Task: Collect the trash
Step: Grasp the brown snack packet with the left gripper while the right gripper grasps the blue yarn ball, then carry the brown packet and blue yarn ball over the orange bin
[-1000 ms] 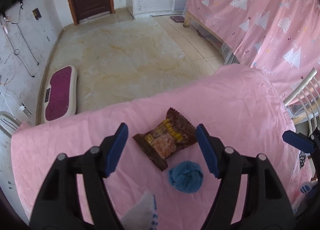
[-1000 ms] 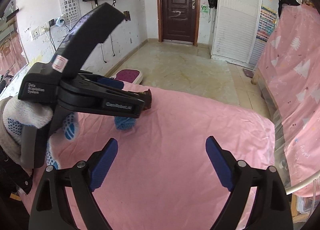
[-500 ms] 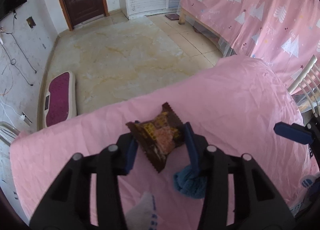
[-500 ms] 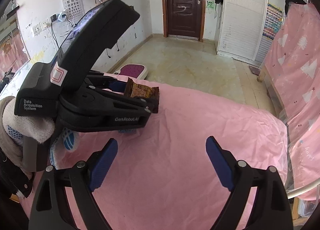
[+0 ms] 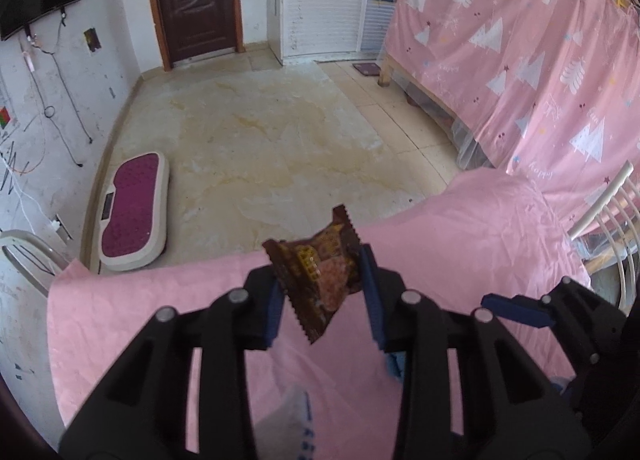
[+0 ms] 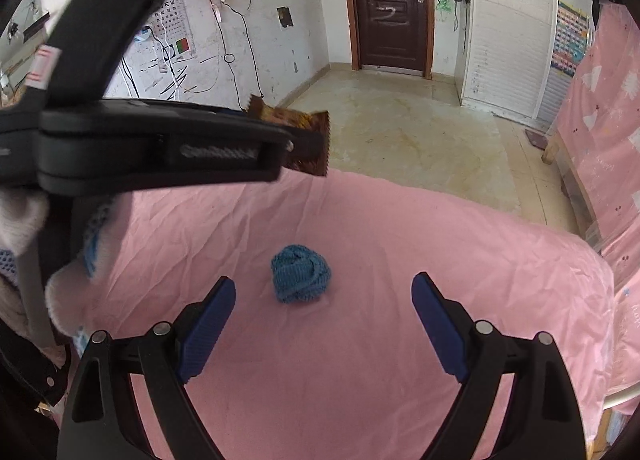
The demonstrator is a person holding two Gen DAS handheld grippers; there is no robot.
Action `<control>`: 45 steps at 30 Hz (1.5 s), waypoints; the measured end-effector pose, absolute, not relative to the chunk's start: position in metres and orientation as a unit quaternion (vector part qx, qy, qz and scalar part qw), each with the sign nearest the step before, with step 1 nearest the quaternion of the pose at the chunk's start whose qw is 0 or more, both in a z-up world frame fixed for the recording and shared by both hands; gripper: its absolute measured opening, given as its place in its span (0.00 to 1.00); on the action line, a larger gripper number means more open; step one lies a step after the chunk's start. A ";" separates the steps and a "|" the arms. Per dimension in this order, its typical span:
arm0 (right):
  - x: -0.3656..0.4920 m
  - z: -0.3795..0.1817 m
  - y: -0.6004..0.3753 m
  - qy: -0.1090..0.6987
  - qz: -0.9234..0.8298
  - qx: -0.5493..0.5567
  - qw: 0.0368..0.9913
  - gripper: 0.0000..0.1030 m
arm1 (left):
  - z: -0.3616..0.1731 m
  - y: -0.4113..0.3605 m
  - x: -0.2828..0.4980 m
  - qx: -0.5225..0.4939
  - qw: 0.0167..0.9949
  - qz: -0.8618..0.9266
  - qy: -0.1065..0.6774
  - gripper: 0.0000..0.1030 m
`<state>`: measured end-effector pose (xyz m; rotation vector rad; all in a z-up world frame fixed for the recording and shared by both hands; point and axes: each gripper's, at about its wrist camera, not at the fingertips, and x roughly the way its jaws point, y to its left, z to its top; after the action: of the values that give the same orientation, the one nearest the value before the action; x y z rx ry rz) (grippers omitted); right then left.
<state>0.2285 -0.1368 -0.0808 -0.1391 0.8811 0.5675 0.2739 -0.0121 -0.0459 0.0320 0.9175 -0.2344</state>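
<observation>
Left wrist view: left gripper (image 5: 322, 294) clamped on a brown snack wrapper (image 5: 318, 274), blue pads (image 5: 370, 292) pressing both sides; jaws have just been closing onto it. Wrapper sits tilted between the pads, serrated ends poking out above and below, held clear above the pink sheet (image 5: 460, 244). Beyond the sheet edge, tiled floor (image 5: 272, 148) with a maroon-topped footboard (image 5: 130, 206) near the left wall. Dark door (image 5: 196, 0) at the far end; pink tree-print curtain (image 5: 520, 60) along the right. One blue pad of the right gripper (image 5: 516, 310) shows at lower right. Right wrist view: right gripper (image 6: 324, 324) spread wide, nothing between its blue pads (image 6: 208, 320), hovering over the sheet (image 6: 400, 244). A blue knitted ball (image 6: 301, 279) lies on the sheet just ahead of the open jaws, not touched by either pad. Left gripper (image 6: 160, 148) crosses the upper left of this view, wrapper (image 6: 304, 128) jutting from its tip, well above the ball. A white-gloved hand (image 6: 24, 216) grips its handle at the left edge.
</observation>
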 end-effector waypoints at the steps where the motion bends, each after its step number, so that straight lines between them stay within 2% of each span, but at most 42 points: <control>1: 0.229 -0.082 -0.136 0.419 0.271 -0.067 0.864 0.77 | -0.044 -0.009 0.275 0.012 0.891 -0.110 0.441 0.32; 3: 0.231 -0.084 -0.132 0.419 0.274 -0.071 0.863 0.63 | -0.043 -0.006 0.276 0.008 0.892 -0.106 0.439 0.32; 4: 0.231 -0.085 -0.131 0.419 0.274 -0.074 0.862 0.51 | -0.043 -0.004 0.277 0.003 0.892 -0.105 0.440 0.32; 6: 0.232 -0.089 -0.128 0.424 0.274 -0.079 0.860 0.42 | -0.042 -0.003 0.278 -0.001 0.892 -0.103 0.439 0.32; 9: 0.235 -0.096 -0.122 0.429 0.272 -0.087 0.857 0.18 | -0.043 -0.003 0.279 -0.001 0.893 -0.102 0.439 0.32; 22: 0.216 -0.079 -0.138 0.399 0.260 -0.083 0.875 0.16 | -0.035 -0.010 0.269 0.005 0.901 -0.098 0.422 0.32; 33: 0.186 -0.046 -0.197 0.368 0.221 -0.052 0.902 0.16 | -0.011 -0.038 0.240 0.032 0.911 -0.098 0.398 0.32; 45: 0.144 -0.015 -0.281 0.322 0.182 -0.008 0.929 0.16 | 0.009 -0.108 0.202 0.067 0.912 -0.131 0.384 0.32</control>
<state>0.1445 -0.2815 -0.0146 -0.0156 0.6588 0.3726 0.2018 -0.1085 0.0091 0.1388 0.7905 -0.2702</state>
